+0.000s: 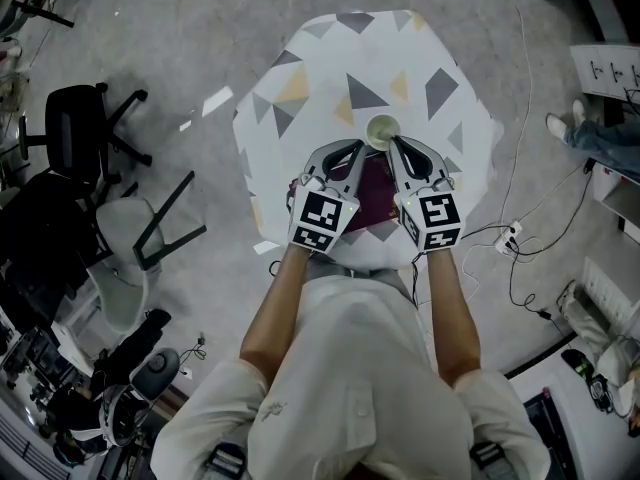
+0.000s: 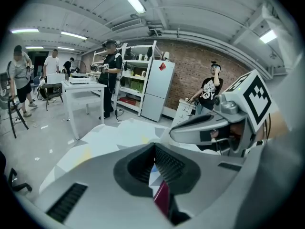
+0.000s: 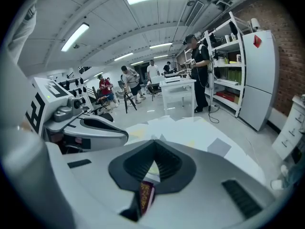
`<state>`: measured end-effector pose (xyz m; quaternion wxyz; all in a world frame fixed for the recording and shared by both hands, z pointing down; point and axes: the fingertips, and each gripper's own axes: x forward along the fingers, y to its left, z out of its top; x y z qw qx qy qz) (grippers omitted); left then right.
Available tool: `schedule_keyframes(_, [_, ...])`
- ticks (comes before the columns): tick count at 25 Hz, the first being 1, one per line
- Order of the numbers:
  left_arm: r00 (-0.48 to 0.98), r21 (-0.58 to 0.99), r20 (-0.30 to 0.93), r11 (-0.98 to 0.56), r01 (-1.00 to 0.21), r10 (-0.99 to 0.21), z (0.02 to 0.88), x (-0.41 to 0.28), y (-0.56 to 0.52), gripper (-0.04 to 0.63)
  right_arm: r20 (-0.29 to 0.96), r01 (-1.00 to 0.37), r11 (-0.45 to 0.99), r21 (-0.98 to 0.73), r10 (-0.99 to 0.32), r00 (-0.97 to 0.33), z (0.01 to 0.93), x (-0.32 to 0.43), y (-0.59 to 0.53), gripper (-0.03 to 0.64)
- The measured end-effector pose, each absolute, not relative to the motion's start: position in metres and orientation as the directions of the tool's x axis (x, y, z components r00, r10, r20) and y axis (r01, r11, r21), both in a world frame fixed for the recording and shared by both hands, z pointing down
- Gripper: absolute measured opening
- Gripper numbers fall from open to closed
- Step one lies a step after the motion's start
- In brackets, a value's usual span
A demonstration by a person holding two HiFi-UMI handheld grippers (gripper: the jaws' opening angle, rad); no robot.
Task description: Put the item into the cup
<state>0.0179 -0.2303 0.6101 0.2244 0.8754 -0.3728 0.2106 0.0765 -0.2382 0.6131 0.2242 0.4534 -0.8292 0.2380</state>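
Note:
A pale round cup [image 1: 382, 131] stands on the patterned table [image 1: 330, 68], seen from above. A flat maroon booklet-like item [image 1: 368, 194] lies on the table nearer me, between and under both grippers. My left gripper [image 1: 357, 148] hovers over the item's left side with its jaws shut and empty. My right gripper [image 1: 395, 142] is shut too, its tips close beside the cup. In the left gripper view the jaws [image 2: 154, 148] meet, and the maroon item [image 2: 162, 197] shows below them. The right gripper view shows the same: closed tips [image 3: 153, 143] above the item [image 3: 145, 194].
A black chair [image 1: 75, 118] and a grey chair [image 1: 130, 258] stand to the left of the table. Cables and a power strip [image 1: 510, 236] lie on the floor at right. Several people, a white table [image 2: 83, 87] and a fridge [image 2: 157, 92] are beyond.

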Motion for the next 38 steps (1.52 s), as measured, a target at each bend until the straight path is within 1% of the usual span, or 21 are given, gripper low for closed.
schedule_keyframes(38, [0.628, 0.235, 0.548, -0.619, -0.749, -0.553, 0.619, 0.018, -0.235, 0.014, 0.714, -0.847, 0.498, -0.187, -0.523, -0.466, 0.668, 0.068, -0.234, 0.009])
